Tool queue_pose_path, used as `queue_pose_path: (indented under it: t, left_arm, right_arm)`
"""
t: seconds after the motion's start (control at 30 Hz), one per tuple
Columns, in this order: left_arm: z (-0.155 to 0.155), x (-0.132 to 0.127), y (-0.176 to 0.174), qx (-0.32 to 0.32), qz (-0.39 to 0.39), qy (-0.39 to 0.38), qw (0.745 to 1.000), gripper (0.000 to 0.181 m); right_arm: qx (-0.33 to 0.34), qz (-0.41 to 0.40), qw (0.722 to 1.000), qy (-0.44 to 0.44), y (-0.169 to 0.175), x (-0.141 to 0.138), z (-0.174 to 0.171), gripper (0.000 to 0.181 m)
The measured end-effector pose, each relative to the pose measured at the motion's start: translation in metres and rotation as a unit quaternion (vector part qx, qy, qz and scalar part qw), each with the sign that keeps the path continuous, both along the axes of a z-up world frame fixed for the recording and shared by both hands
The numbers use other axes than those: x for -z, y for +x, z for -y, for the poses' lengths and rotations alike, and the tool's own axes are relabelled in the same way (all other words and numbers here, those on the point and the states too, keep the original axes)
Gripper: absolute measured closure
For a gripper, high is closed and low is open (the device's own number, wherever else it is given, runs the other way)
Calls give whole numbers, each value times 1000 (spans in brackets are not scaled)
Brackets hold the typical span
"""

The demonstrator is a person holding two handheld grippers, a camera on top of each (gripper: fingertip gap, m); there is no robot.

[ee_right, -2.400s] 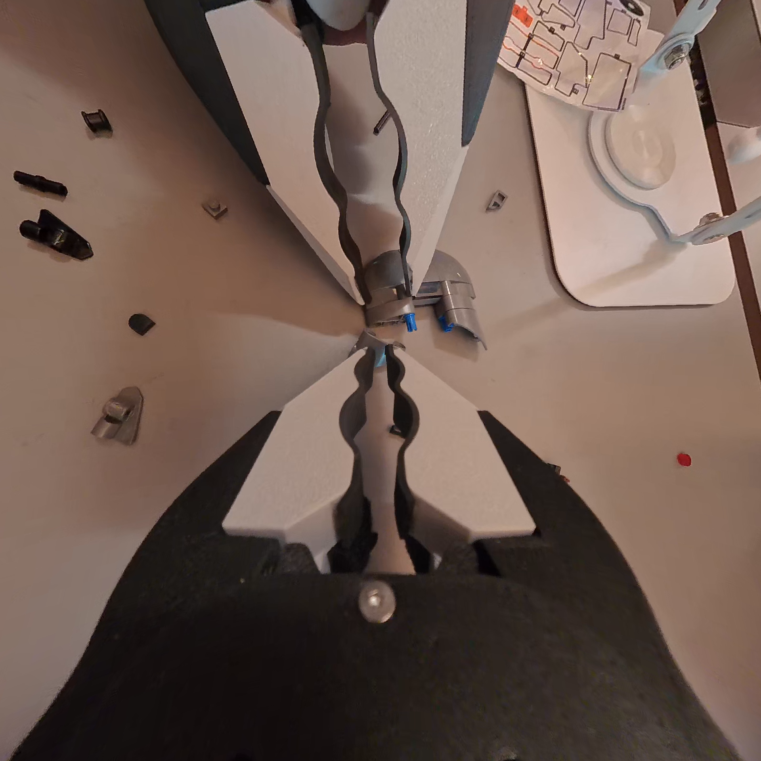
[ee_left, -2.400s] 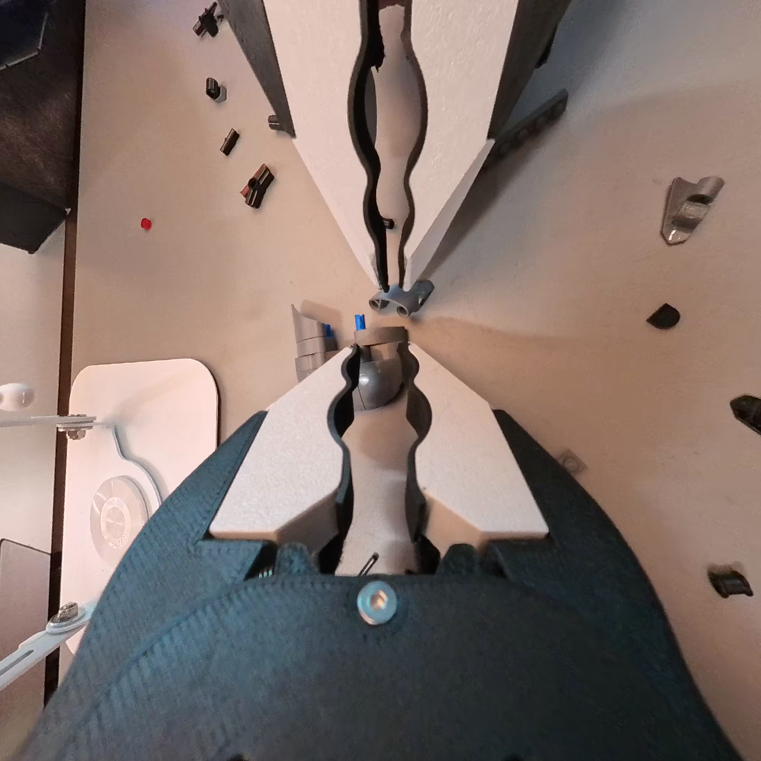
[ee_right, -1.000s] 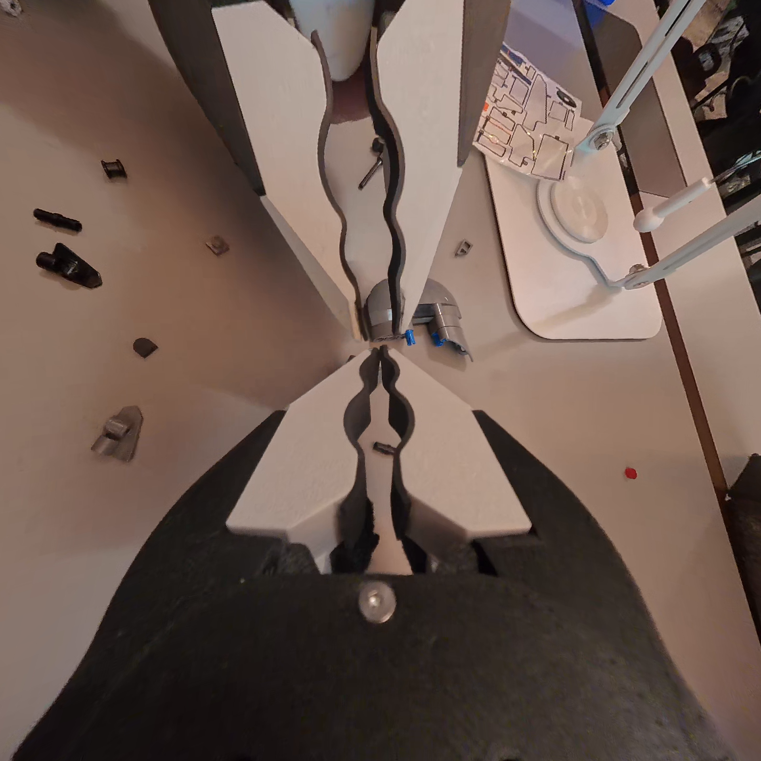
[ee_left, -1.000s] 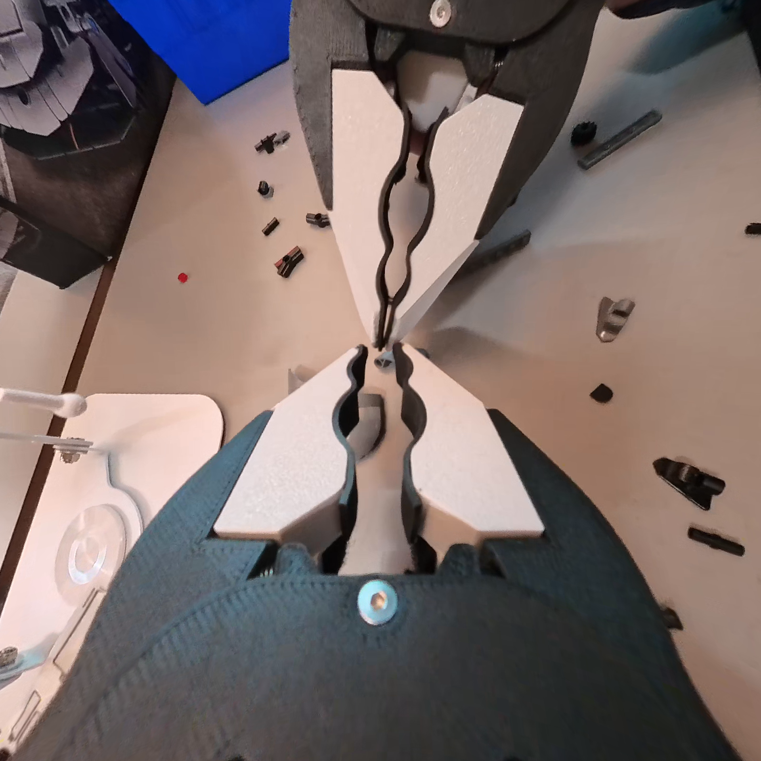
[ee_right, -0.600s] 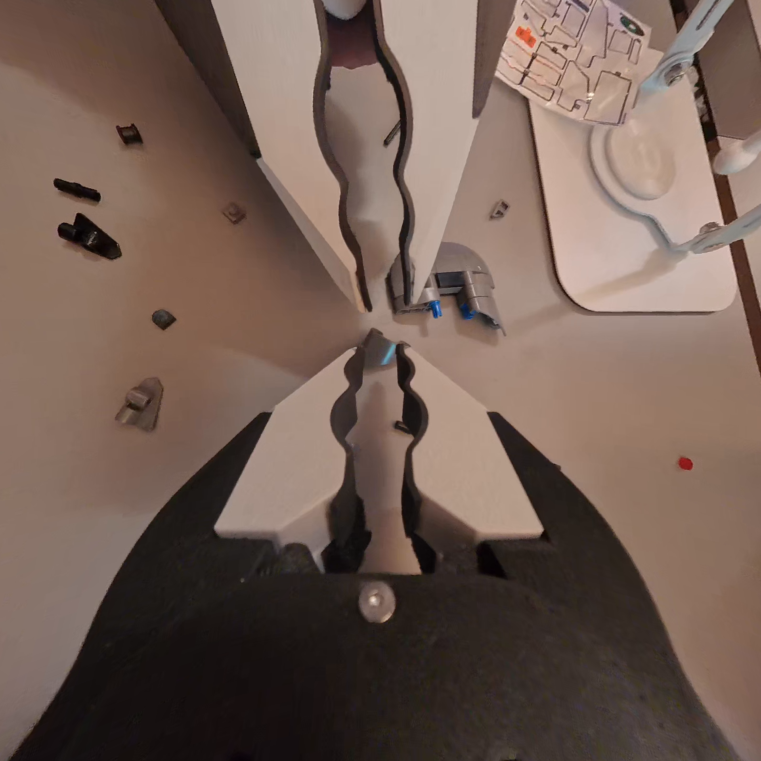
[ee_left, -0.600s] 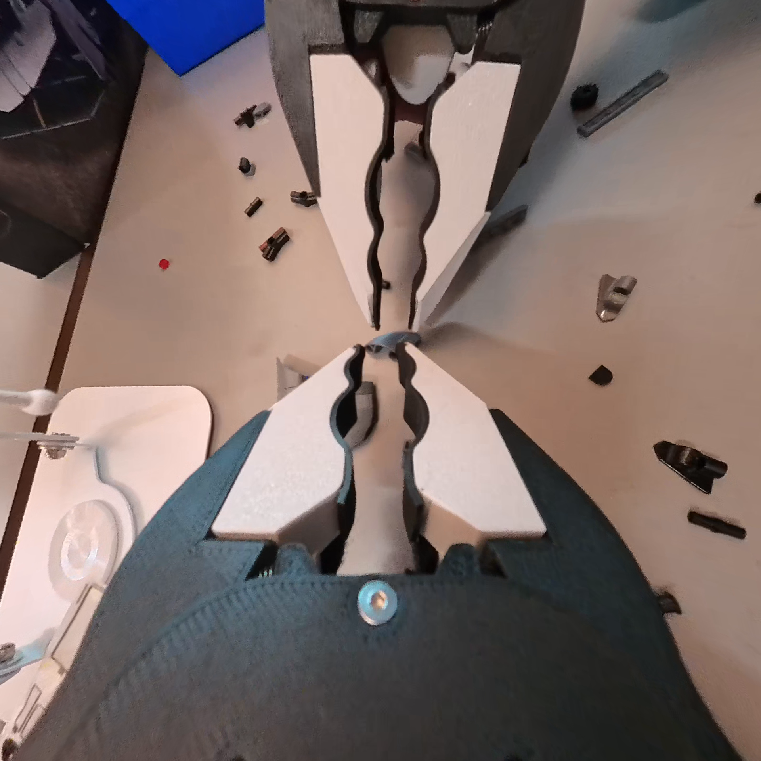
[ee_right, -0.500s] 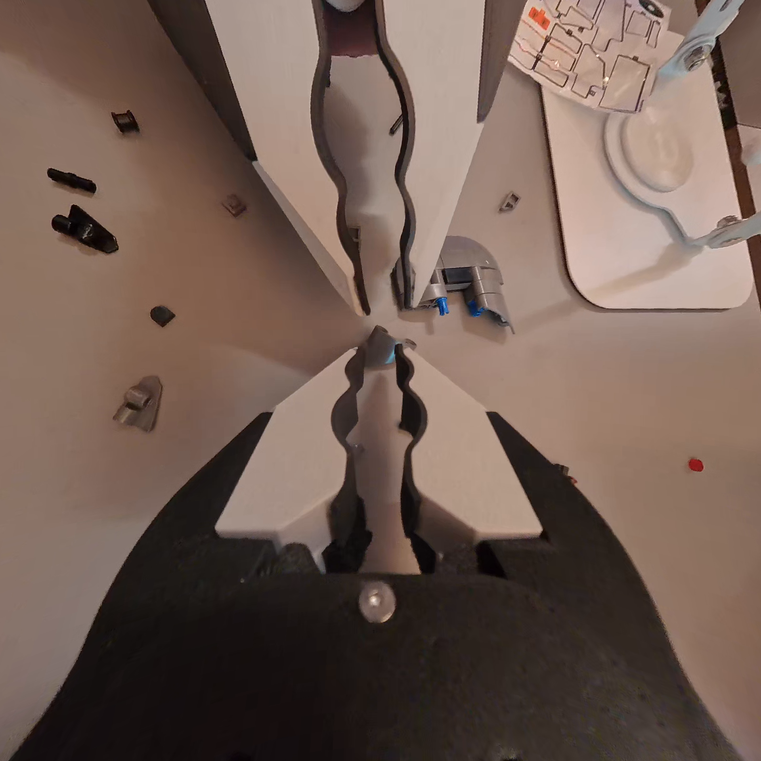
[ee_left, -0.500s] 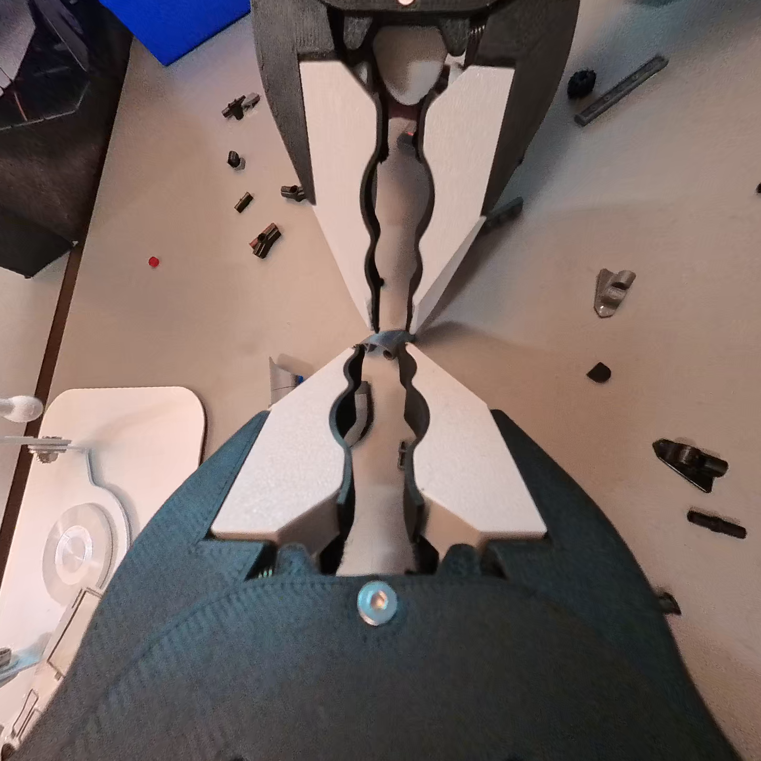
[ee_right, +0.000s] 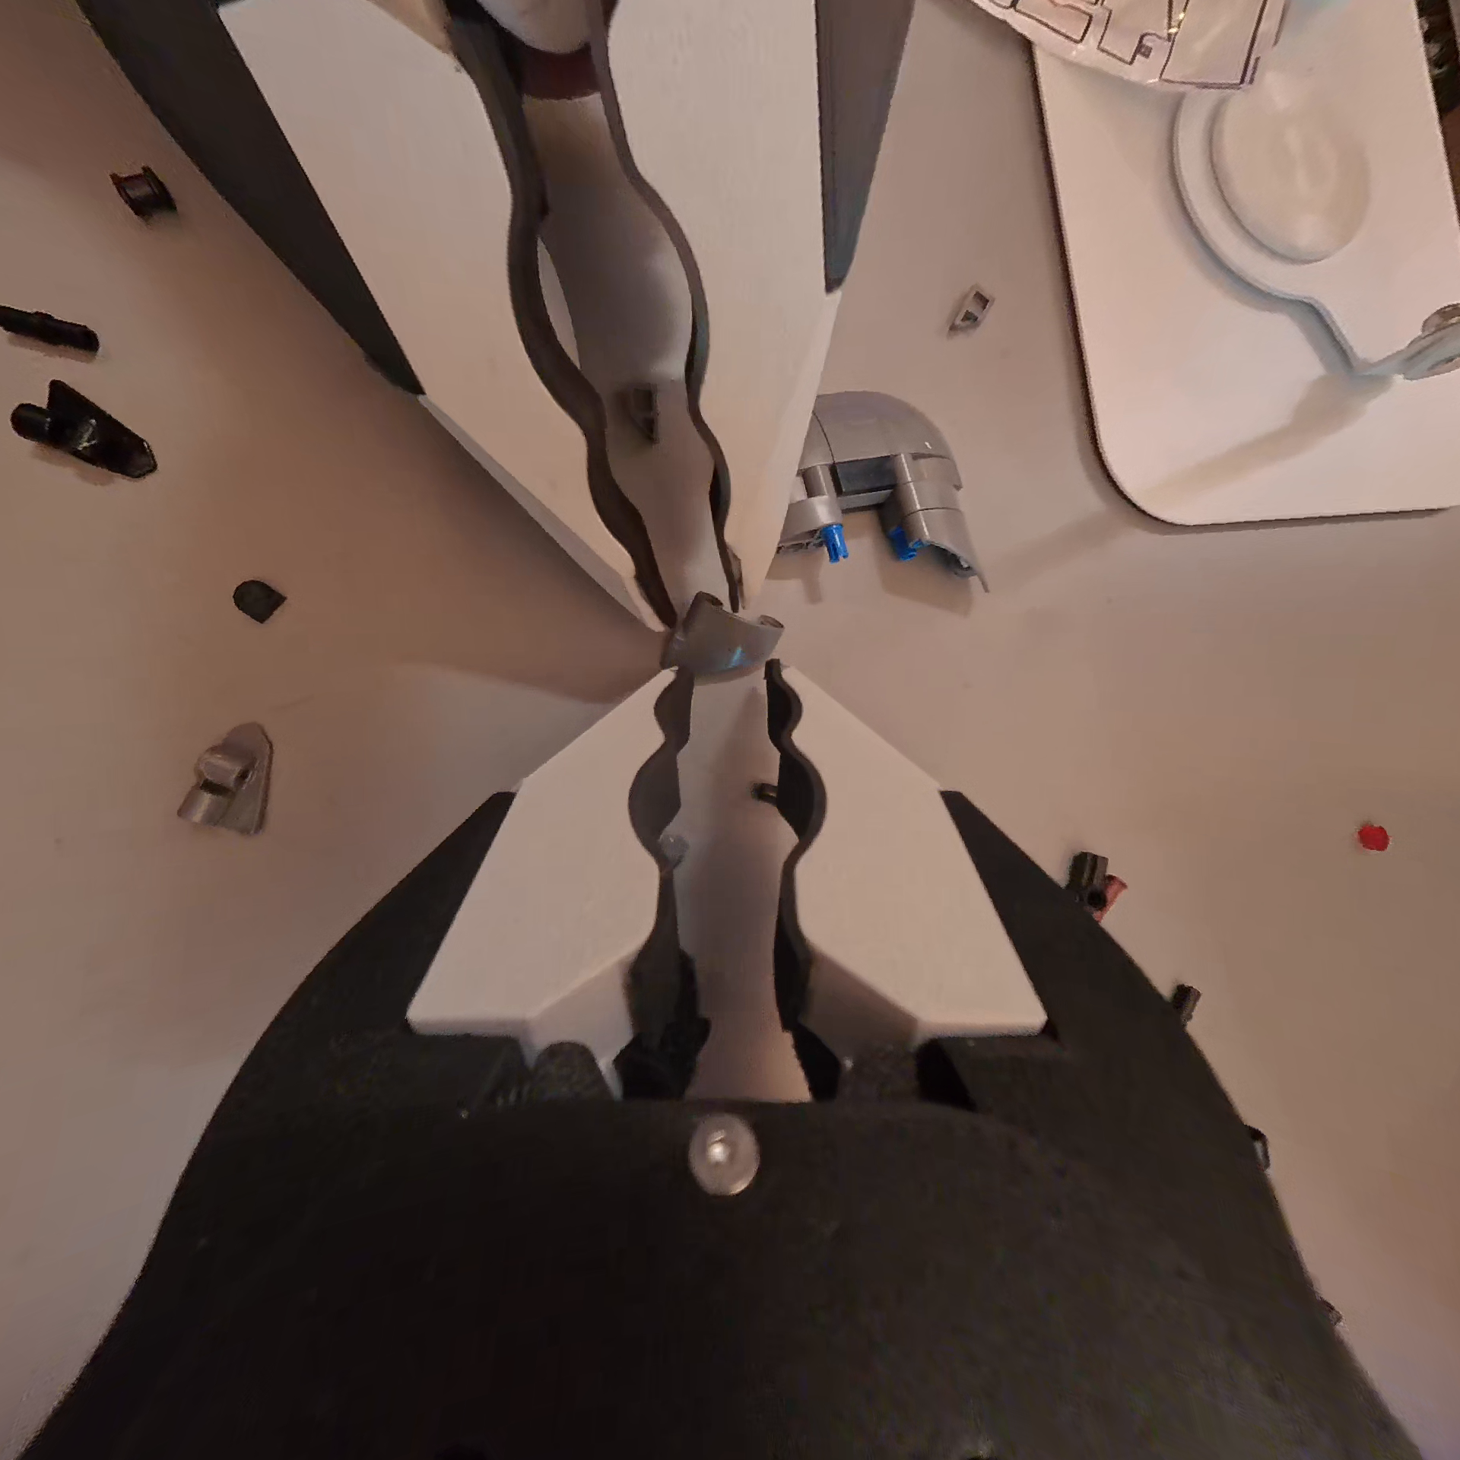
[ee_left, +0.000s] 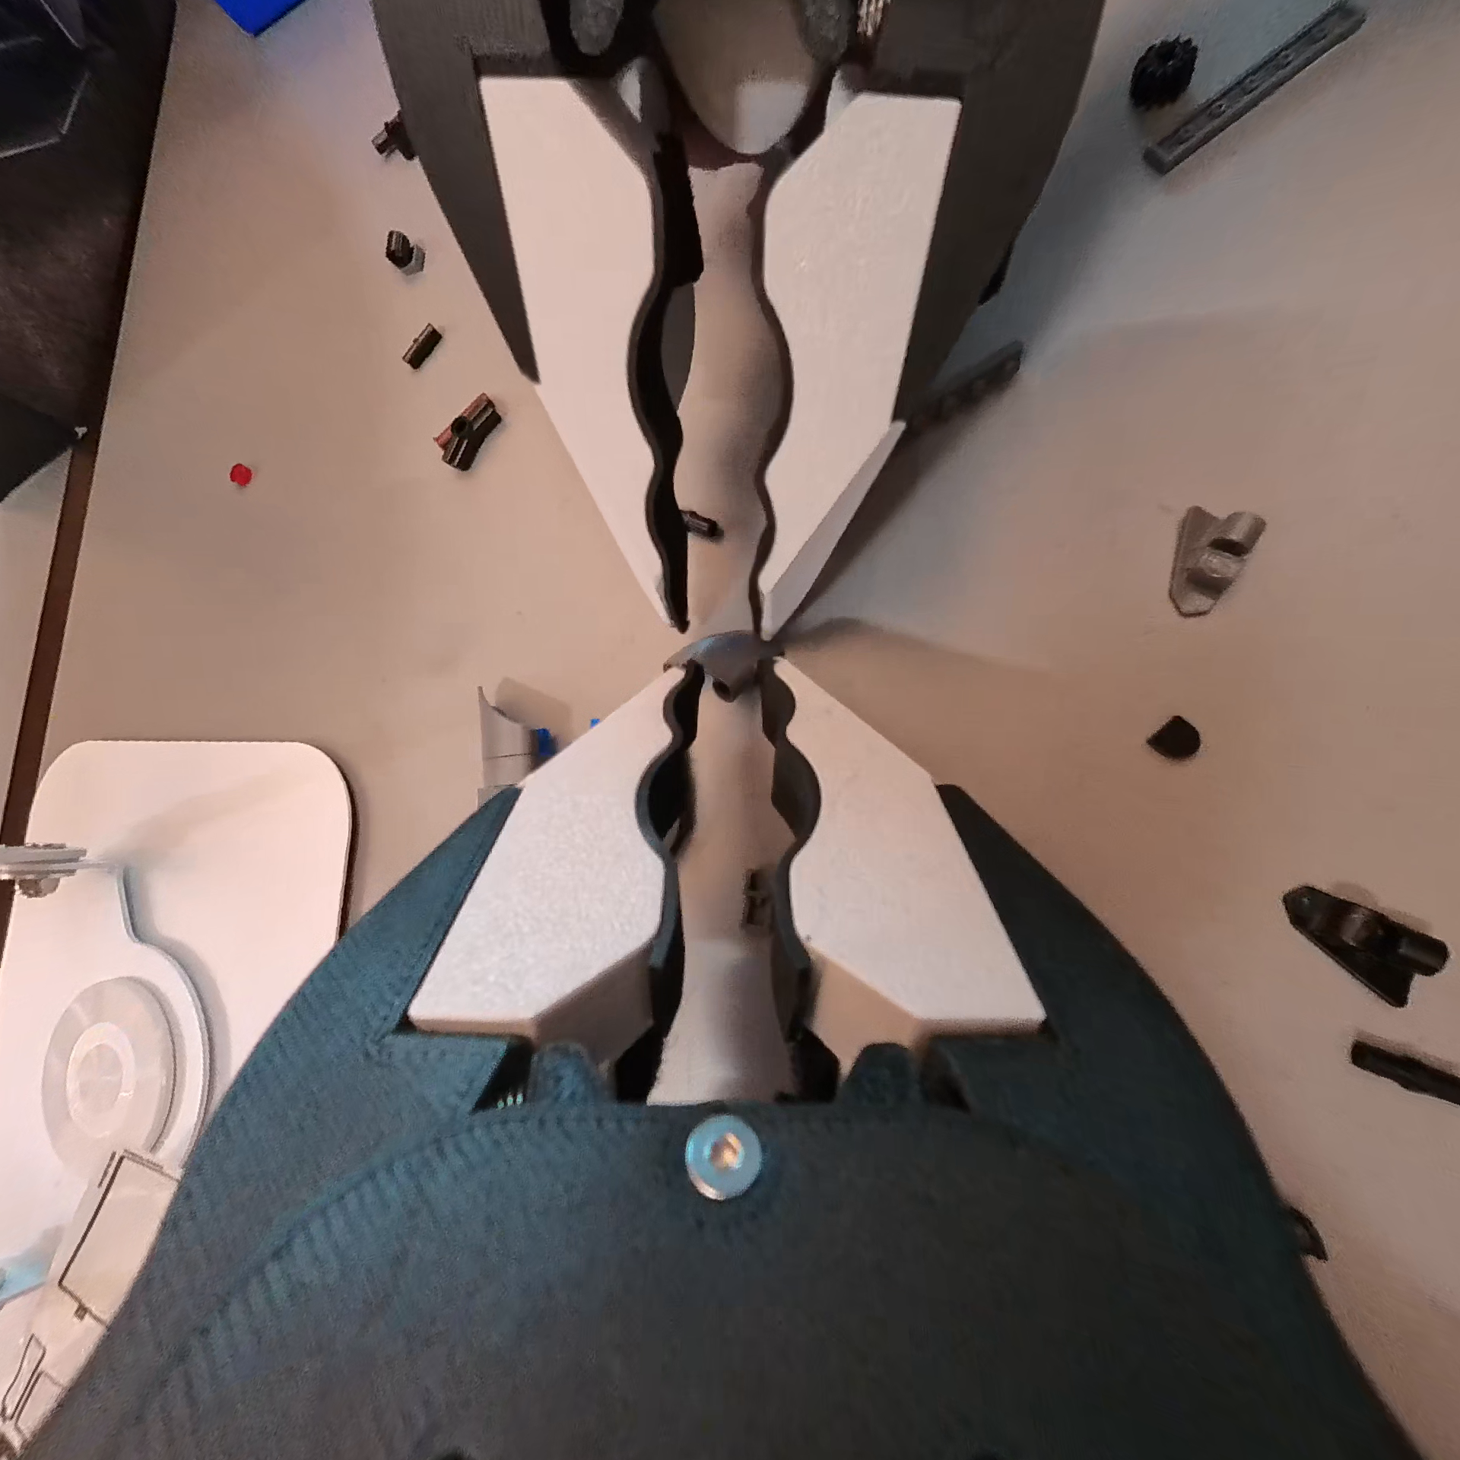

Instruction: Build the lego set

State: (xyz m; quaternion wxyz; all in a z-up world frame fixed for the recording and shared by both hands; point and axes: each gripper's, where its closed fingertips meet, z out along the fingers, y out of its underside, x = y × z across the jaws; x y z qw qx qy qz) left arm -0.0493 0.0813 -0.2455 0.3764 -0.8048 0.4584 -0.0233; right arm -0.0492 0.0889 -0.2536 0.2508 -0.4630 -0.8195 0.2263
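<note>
I hold two grippers tip to tip over a beige tabletop [ee_left: 1106, 553], a small curved grey lego piece [ee_right: 715, 638] caught at the point where they meet. My left gripper [ee_left: 723, 671], in its dark teal housing, has its white fingers drawn in on the piece, which sits at the very tips. My right gripper [ee_right: 725, 670], in its black housing, shows a gap between its jaws, with one finger touching the piece and the other just clear of it; I cannot tell whether it grips.

Just beyond my right gripper's tips and to their right lies a partly built grey lego assembly with two blue pins [ee_right: 877, 482]. A flat white base plate with a round disc [ee_right: 1264, 316] sits farther off on that side.

Loose parts are scattered around both tools: a grey wedge-shaped bracket [ee_right: 229, 778] and a small black rounded tile [ee_right: 258, 600] to the left of my right gripper, and a tiny red stud [ee_right: 1373, 837] to its right.
</note>
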Motion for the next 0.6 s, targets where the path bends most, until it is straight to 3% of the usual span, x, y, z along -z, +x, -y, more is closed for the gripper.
queue_pose_path:
  t: [0.6]
  left_arm:
    - [-4,0,-1,-13,6,10,1000,181]
  right_arm:
    - [9,5,999,-32,-2,2,4,155]
